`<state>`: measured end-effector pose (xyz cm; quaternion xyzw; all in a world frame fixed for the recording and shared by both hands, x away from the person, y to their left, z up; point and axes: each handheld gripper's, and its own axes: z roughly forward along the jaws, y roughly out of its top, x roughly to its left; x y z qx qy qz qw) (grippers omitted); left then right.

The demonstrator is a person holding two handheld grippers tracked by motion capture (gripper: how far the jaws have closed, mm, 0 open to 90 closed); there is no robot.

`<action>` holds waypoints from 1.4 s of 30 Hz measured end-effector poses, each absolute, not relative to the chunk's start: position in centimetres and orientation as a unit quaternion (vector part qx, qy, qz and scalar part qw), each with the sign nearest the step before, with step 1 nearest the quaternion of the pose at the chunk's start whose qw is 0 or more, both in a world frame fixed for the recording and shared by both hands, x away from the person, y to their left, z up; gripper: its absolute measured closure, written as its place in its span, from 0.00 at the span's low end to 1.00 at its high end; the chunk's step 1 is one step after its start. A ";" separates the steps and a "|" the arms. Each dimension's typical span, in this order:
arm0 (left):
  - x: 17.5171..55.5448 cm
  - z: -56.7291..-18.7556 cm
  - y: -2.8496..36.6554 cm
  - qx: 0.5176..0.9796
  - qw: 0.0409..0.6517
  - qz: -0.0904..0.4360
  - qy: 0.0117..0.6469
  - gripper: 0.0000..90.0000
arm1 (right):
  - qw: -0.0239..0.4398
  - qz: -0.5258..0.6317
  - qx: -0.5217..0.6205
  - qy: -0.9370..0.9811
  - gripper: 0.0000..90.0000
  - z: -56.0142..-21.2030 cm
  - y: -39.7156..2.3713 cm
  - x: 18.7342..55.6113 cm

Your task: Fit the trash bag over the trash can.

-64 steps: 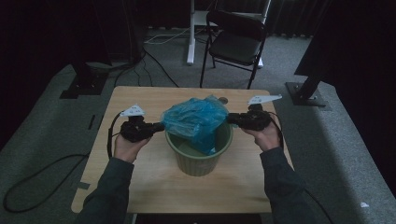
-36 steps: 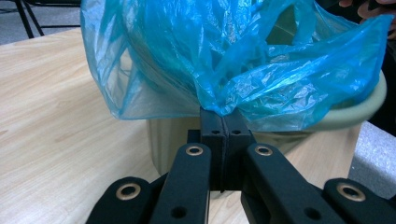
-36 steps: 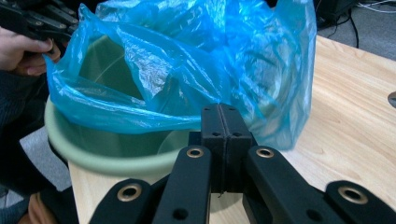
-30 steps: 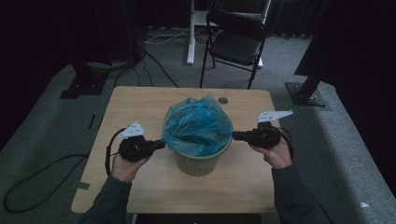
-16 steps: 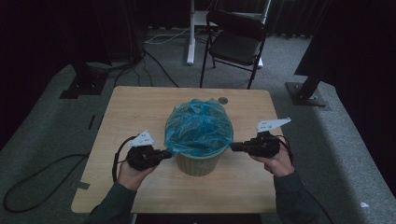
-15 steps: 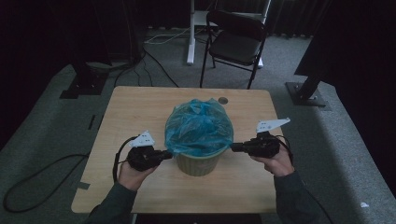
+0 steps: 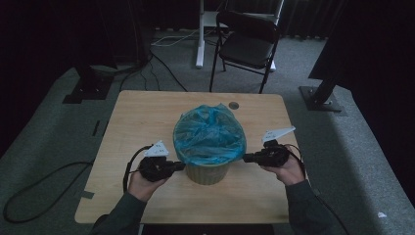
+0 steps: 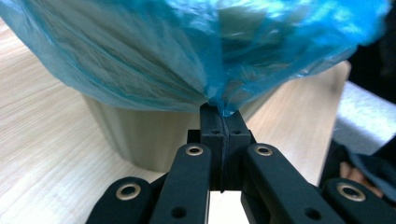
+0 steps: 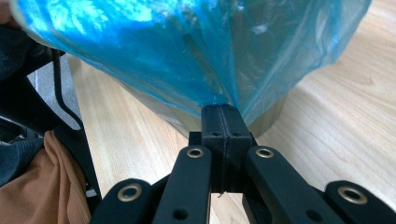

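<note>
A pale green bin (image 7: 208,172) stands in the middle of the wooden table (image 7: 147,112). A blue plastic bag (image 7: 209,134) is draped over its mouth and hangs down around the rim. My left gripper (image 7: 180,165) is at the bin's left side, shut on the bag's edge (image 8: 223,106), with the film pinched between its jaws. On the bin's right, my right gripper (image 7: 245,157) is shut on the bag's opposite edge (image 9: 224,100). Both pull the film down the bin's wall (image 8: 140,135).
A black folding chair (image 7: 247,46) stands beyond the table's far edge, beside a white post (image 7: 199,34). Cables (image 7: 44,181) trail on the grey floor at the left. A small round hole (image 7: 234,105) marks the table behind the bin.
Both grippers have come down and toward the table's near side, drawing the bag from a bunched heap above the bin into a skin stretched over its rim.
</note>
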<state>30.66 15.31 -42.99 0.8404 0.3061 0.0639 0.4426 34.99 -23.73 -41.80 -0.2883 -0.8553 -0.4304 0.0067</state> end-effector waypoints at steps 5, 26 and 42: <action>31.2 -43.7 15.8 0.838 0.437 0.054 0.322 1.00 | 0.005 -0.444 -0.271 -0.854 1.00 -40.9 -23.4 34.4; 31.6 -45.6 15.7 0.846 0.412 0.028 0.337 1.00 | 0.014 -0.439 -0.281 -0.853 1.00 -41.7 -23.9 34.6; 31.9 -44.8 18.5 0.805 0.458 0.026 0.376 0.87 | -0.027 -0.391 -0.335 -0.857 1.00 -42.6 -25.2 35.3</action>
